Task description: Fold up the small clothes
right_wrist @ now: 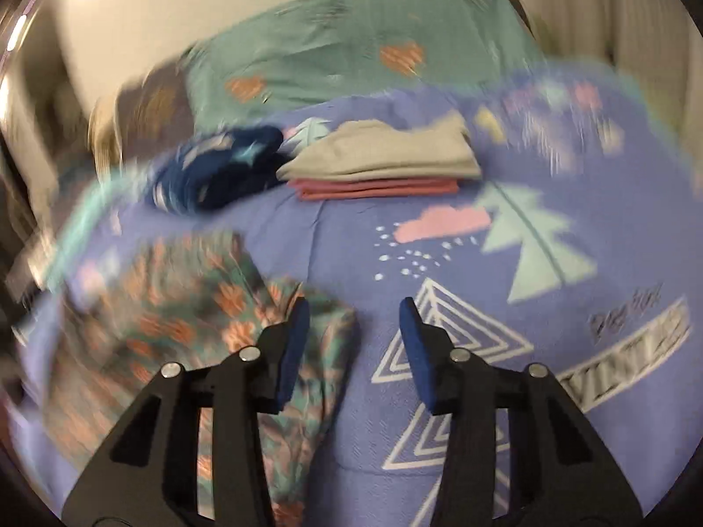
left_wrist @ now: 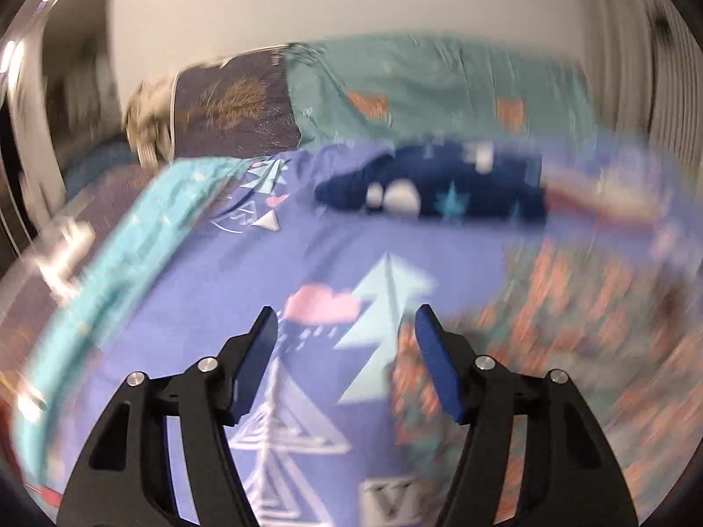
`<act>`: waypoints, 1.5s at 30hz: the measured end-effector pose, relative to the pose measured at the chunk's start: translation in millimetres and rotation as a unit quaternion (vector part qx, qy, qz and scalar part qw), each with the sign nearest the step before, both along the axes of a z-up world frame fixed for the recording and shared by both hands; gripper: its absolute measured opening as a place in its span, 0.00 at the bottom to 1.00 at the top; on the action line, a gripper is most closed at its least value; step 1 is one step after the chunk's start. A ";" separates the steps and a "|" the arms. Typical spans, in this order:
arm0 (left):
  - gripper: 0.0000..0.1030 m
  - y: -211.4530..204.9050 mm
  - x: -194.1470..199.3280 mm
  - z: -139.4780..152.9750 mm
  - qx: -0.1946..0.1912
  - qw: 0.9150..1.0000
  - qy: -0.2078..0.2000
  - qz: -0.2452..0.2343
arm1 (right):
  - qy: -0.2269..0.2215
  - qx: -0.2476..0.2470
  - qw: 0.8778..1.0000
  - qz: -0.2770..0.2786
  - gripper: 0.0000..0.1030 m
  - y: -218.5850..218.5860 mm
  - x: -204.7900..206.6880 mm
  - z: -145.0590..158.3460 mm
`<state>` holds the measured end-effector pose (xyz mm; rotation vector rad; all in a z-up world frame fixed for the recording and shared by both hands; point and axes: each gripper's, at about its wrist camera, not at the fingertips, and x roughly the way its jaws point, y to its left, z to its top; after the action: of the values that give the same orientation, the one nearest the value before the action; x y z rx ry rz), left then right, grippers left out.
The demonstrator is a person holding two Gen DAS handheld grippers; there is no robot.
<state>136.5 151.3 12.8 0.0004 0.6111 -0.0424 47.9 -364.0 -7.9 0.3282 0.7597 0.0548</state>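
A small teal garment with orange flowers (right_wrist: pixel 189 312) lies flat on the purple bed cover, blurred in both views; in the left wrist view the same garment (left_wrist: pixel 549 329) lies to the right. My left gripper (left_wrist: pixel 347 323) is open over bare bed cover, just left of the garment's edge, nothing between its fingers. My right gripper (right_wrist: pixel 353 312) is open too; its left finger (right_wrist: pixel 292 351) is over the garment's right edge and the gap holds nothing. A dark blue star-print garment (right_wrist: pixel 219 167) lies crumpled farther back, beside a folded pile of a grey piece (right_wrist: pixel 382 153) on a pink piece (right_wrist: pixel 378 189).
The purple bed cover (right_wrist: pixel 549 307) with tree and triangle prints fills both views. A teal pillow with orange hearts (right_wrist: pixel 351 44) and a dark pillow (left_wrist: pixel 237 101) lie against the white wall at the back. The bed's edge with a turquoise border (left_wrist: pixel 110 263) runs at the left.
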 end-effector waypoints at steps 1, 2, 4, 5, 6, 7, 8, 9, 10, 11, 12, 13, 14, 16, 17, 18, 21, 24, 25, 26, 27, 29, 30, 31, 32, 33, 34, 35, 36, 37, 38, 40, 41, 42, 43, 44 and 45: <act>0.64 5.8 0.7 2.1 -0.021 1.000 0.001 -0.004 | 0.000 0.023 1.000 0.007 0.43 -8.5 -0.6 -1.6; 0.65 10.1 1.0 1.6 -0.032 0.999 0.006 -0.012 | 0.001 0.024 1.000 0.014 0.43 -10.8 -2.1 -3.3; 0.65 12.8 2.9 -8.7 -0.042 0.998 0.031 -0.041 | 0.004 0.027 0.999 0.035 0.44 -10.4 -3.4 -9.3; 0.65 10.3 5.0 -14.9 -0.048 0.996 0.044 -0.053 | 0.007 0.042 0.998 0.052 0.44 -9.4 -1.8 -13.4; 0.65 8.9 6.0 -23.3 -0.057 0.994 0.059 -0.069 | 0.008 0.054 0.996 0.064 0.44 -7.3 0.7 -15.4; 0.65 6.3 7.6 -29.3 -0.062 0.993 0.069 -0.079 | 0.007 0.063 0.995 0.076 0.44 -3.9 4.1 -17.1; 0.65 2.2 7.3 -33.2 -0.062 0.992 0.074 -0.084 | 0.003 0.065 0.994 0.088 0.44 0.4 7.0 -16.3; 0.65 -2.6 8.4 -37.3 -0.059 0.991 0.078 -0.091 | 0.001 0.063 0.993 0.098 0.44 5.2 11.4 -16.3; 0.65 -7.9 8.8 -40.1 -0.056 0.991 0.081 -0.096 | -0.002 0.059 0.991 0.117 0.44 14.6 15.7 -14.1; 0.65 -12.8 9.1 -42.2 -0.051 0.990 0.082 -0.102 | -0.001 0.054 0.990 0.129 0.44 21.4 20.7 -14.1; 0.65 -17.4 9.9 -43.5 -0.046 0.990 0.083 -0.106 | 0.004 0.043 0.988 0.145 0.44 30.8 25.4 -13.7; 0.65 -21.5 9.9 -44.5 -0.038 0.990 0.084 -0.111 | 0.011 0.031 0.987 0.159 0.44 39.0 30.0 -14.1; 0.65 -26.0 12.1 -45.3 -0.025 0.989 0.085 -0.117 | 0.020 0.015 0.984 0.174 0.44 48.1 35.7 -16.2; 0.65 -31.0 18.9 -49.0 -0.009 0.988 0.090 -0.124 | 0.036 -0.014 0.981 0.189 0.45 61.5 47.7 -22.9; 0.65 -32.1 21.3 -50.2 -0.005 0.988 0.092 -0.126 | 0.044 -0.026 0.980 0.192 0.45 66.9 54.4 -27.0; 0.65 -33.9 24.9 -52.0 0.001 0.987 0.096 -0.129 | 0.048 -0.028 0.980 0.193 0.45 69.6 59.1 -30.6; 0.66 -34.0 35.8 -54.4 0.001 0.987 0.100 -0.125 | 0.052 -0.027 0.978 0.201 0.25 77.6 71.9 -37.6; 0.61 -33.0 43.6 -51.6 -0.025 0.987 0.086 -0.135 | 0.033 -0.070 0.974 0.215 0.06 87.3 68.9 -35.1; 0.32 -31.7 45.9 -50.0 -0.044 0.985 0.083 -0.145 | 0.022 -0.071 0.974 0.215 0.06 86.3 66.3 -31.7; 0.04 -31.0 48.6 -49.8 -0.058 0.983 0.087 -0.151 | 0.010 -0.064 0.976 0.207 0.06 80.5 63.5 -26.5; 0.04 -28.7 51.9 -49.1 -0.073 0.982 0.092 -0.148 | 0.000 -0.053 0.979 0.195 0.06 73.3 62.6 -22.5; 0.04 -25.6 51.8 -45.5 -0.078 0.984 0.080 -0.139 | -0.012 -0.030 0.986 0.163 0.06 55.0 63.7 -17.7; 0.04 -21.8 50.6 -42.4 -0.083 0.985 0.072 -0.131 | -0.013 -0.014 0.989 0.148 0.06 45.4 64.9 -16.7; 0.04 -17.9 49.2 -39.3 -0.093 0.986 0.067 -0.124 | -0.014 0.003 0.991 0.134 0.06 36.7 66.0 -16.8; 0.04 -11.3 46.8 -33.8 -0.112 0.985 0.057 -0.117 | -0.016 0.022 0.992 0.122 0.06 28.2 66.7 -17.1; 0.04 -7.7 45.2 -29.7 -0.125 0.984 0.049 -0.115 | -0.019 0.032 0.993 0.116 0.06 24.4 67.1 -16.3; 0.04 -4.9 43.4 -23.9 -0.137 0.983 0.039 -0.117 | -0.028 0.046 0.992 0.113 0.06 20.3 66.4 -14.1; 0.04 -3.4 42.1 -16.2 -0.141 0.983 0.026 -0.118 | -0.036 0.056 0.992 0.111 0.06 18.6 66.1 -11.1; 0.04 -4.2 43.3 -11.3 -0.139 0.983 0.020 -0.116 | -0.041 0.061 0.991 0.110 0.06 17.6 66.6 -8.1; 0.04 -4.9 45.7 -6.9 -0.136 0.984 0.014 -0.113 | -0.047 0.066 0.991 0.110 0.06 17.3 68.1 -5.1; 0.04 -5.4 48.6 -4.8 -0.134 0.985 0.011 -0.111 | -0.050 0.069 0.990 0.108 0.06 17.5 71.2 -2.7; 0.04 -7.6 60.2 -4.8 -0.127 0.986 0.010 -0.105 | -0.044 0.065 0.992 0.099 0.06 18.0 78.6 -4.2; 0.04 -11.6 69.7 -10.7 -0.111 0.989 0.018 -0.101 | -0.034 0.059 0.993 0.092 0.07 19.3 85.2 -9.0; 0.04 -13.5 76.9 -18.0 -0.099 0.990 0.029 -0.098 | -0.021 0.053 0.995 0.088 0.07 21.0 91.8 -15.2; 0.04 -15.6 84.4 -26.9 -0.089 0.990 0.043 -0.095 | -0.010 0.049 0.995 0.085 0.07 21.5 96.7 -21.6; 0.04 -17.6 91.0 -36.3 -0.081 0.991 0.059 -0.092 | 0.004 0.045 0.996 0.079 0.07 21.4 102.9 -31.2; 0.04 -20.8 97.6 -49.3 -0.073 0.990 0.079 -0.088 | 0.011 0.046 0.996 0.076 0.07 21.3 104.5 -37.0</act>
<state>234.1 130.6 -36.5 -0.0907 0.7646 -0.2599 152.4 -342.6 -45.0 0.3574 0.8040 0.2312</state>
